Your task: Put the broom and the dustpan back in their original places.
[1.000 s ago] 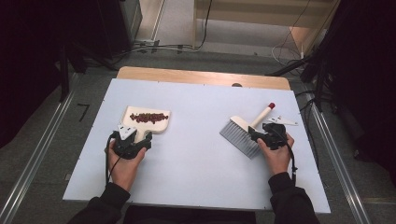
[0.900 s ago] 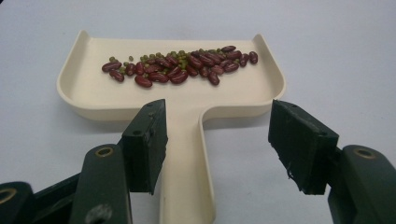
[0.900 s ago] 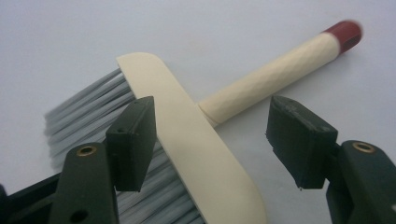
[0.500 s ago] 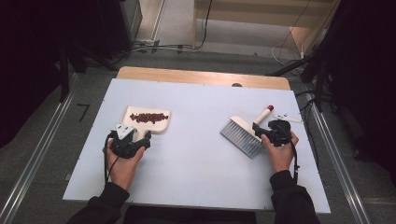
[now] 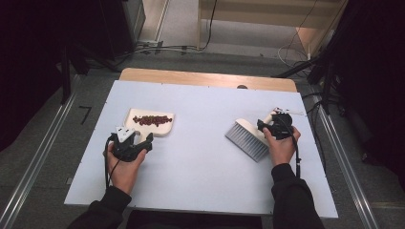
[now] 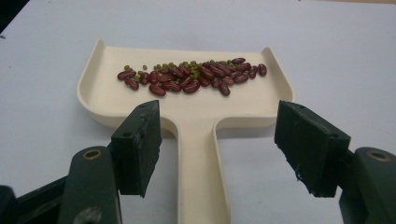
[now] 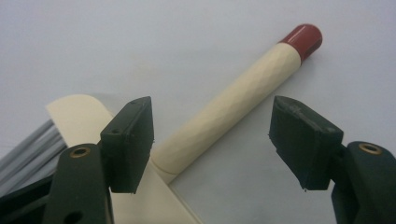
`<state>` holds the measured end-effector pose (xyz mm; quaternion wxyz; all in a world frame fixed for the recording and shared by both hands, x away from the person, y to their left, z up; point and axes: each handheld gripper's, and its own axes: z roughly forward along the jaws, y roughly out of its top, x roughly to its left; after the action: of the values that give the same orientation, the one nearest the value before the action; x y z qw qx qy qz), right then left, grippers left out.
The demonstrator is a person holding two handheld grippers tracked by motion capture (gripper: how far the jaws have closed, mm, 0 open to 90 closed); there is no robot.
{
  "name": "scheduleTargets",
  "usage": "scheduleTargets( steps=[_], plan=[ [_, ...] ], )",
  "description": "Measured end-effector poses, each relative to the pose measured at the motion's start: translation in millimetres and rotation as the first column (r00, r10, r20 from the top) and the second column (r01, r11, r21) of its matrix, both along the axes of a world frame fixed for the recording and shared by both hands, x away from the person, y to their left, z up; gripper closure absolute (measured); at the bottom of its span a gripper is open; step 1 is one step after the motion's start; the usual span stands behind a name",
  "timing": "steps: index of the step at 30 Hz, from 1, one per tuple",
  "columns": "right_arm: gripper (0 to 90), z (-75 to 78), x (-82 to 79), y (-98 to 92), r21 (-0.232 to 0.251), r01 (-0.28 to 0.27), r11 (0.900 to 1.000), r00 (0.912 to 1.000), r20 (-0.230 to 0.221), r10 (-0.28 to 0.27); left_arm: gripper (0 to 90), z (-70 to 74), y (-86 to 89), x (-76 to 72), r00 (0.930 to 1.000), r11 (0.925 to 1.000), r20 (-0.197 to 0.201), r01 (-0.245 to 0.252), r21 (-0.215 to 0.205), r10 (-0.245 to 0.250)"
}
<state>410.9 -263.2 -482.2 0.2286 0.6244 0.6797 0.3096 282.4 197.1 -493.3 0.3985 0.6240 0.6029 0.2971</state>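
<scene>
Table (image 5: pixel 200 181): white top, seen from above, both forearms entering from the near edge.

Left gripper (image 5: pixel 138 141): held in the left hand (image 5: pixel 123 164) at the left half of the table, just behind the dustpan. Jaws spread, having just been opening; handle of the dustpan (image 6: pixel 198 154) between them with clear gaps on both sides, pads not pressing. Nothing gripped.

Dustpan (image 5: pixel 152 123): cream plastic, flat on the table, tray pointing away from the person, handle pointing toward the left gripper. Inside the tray, a band of red kidney beans (image 6: pixel 196 77) mixed with small green beans (image 6: pixel 161 68), lying across the middle of the pan floor, clear of the rear wall.

Right gripper (image 5: pixel 267 128): held in the right hand (image 5: pixel 282 148) at the right half of the table, over the hand brush. Jaws wide, having just been opening; brush handle (image 7: pixel 233 100) between them, running diagonally away, touched by neither pad. Nothing gripped.

Hand brush (image 5: pixel 247 138): cream back with grey bristles (image 5: pixel 243 141) fanned toward the table centre and near edge; faceted cream handle ending in a dark red cap (image 7: pixel 303 38), pointing to the far right corner. Lying on the table, well apart from the dustpan.
</scene>
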Motion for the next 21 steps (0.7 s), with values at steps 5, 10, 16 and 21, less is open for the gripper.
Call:
scheduleTargets(
  steps=[5, 10, 16, 21],
  plan=[
    [30.0, -4.8, 12.4, 0.3, -0.013, 0.039, 0.999, 0.9984, -0.039, -0.040, 33.1, -0.4, -1.0, 0.3, 1.0000, 1.0000, -0.003, 0.006, 0.001, -0.006],
    [30.8, -7.2, 25.7, 7.7, -0.023, 0.061, 0.998, 0.9945, -0.084, -0.062, 33.2, -0.5, -1.4, 0.4, 1.0000, 1.0000, 0.000, 0.006, 0.003, -0.006],
    [38.0, -11.8, 30.5, 14.0, -0.072, 0.061, 0.996, 0.9920, -0.106, -0.069, 33.2, -0.6, -0.4, 0.2, 1.0000, 1.0000, 0.000, 0.008, 0.003, -0.008],
    [55.4, -9.5, 26.7, 10.5, -0.088, 0.032, 0.996, 0.9925, -0.115, -0.042, 33.2, -0.6, -0.7, -0.1, 1.0000, 1.0000, 0.003, 0.009, 0.002, -0.009]
  ],
)
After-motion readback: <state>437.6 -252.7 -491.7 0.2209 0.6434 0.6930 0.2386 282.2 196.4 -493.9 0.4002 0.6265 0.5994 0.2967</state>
